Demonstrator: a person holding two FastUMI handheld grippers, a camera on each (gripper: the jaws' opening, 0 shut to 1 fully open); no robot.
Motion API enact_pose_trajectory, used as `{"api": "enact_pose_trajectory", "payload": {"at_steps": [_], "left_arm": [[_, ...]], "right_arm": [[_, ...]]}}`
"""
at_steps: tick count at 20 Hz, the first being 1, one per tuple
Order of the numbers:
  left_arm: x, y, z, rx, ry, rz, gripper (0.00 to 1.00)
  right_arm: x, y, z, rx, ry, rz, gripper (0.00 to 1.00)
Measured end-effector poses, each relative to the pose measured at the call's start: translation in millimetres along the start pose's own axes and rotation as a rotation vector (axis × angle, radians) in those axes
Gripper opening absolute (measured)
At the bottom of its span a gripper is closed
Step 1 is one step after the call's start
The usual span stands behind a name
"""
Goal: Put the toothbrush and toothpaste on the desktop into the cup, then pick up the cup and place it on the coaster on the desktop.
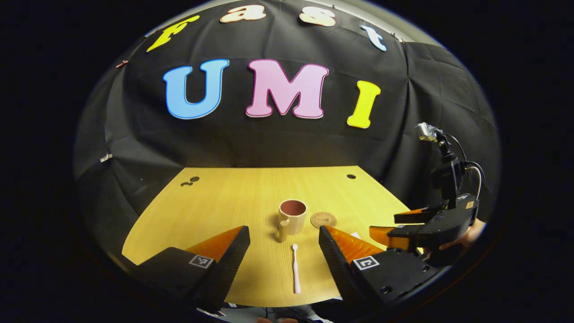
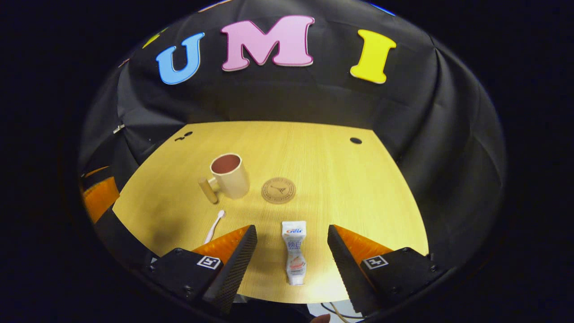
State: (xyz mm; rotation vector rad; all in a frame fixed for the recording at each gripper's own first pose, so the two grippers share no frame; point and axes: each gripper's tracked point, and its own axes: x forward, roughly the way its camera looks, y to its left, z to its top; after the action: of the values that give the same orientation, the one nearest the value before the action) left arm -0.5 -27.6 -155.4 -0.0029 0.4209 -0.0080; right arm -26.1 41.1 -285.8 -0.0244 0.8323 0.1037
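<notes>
Toothbrush [image 1: 295,268] is lying between your wide-open, empty left gripper [image 1: 283,244]; toothpaste [image 2: 294,252] is waiting under the equally empty right gripper [image 2: 291,244]; descending crooked is risking nudging either away.

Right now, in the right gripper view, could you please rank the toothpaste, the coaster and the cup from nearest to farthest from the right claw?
1. Toothpaste: lying flat between the open fingers of the right claw, at the near table edge.
2. Coaster: straight ahead past the tube, mid-table.
3. Cup: ahead and left, slightly farther than the coaster, handle toward the claw.
</notes>
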Motion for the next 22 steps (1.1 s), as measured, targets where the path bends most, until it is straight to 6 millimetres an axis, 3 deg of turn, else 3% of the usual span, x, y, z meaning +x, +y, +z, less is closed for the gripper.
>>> {"api": "enact_pose_trajectory", "payload": {"at_steps": [8, 12, 16, 20, 21, 22], "left_arm": [[18, -3, -47, -0.003, 0.146, 0.044, 0.97], [35, -1, -65, 0.003, 0.216, 0.068, 0.97], [46, -3, -73, -0.012, 0.259, 0.073, 0.97], [55, -7, -78, -0.01, 0.287, 0.071, 0.97], [57, -8, -79, -0.011, 0.294, 0.072, 0.97], [60, -9, -81, -0.012, 0.302, 0.072, 0.97]], "right_arm": [[61, -6, -61, -0.034, 0.241, 0.006, 0.98], [87, -9, -81, -0.02, 0.336, 0.009, 0.94], [101, -7, -89, -0.016, 0.387, 0.025, 0.82], [102, -11, -87, 0.01, 0.417, 0.007, 0.73], [104, -10, -90, 0.008, 0.43, 0.007, 0.58], [106, -9, -92, 0.002, 0.433, 0.008, 0.67]]}}
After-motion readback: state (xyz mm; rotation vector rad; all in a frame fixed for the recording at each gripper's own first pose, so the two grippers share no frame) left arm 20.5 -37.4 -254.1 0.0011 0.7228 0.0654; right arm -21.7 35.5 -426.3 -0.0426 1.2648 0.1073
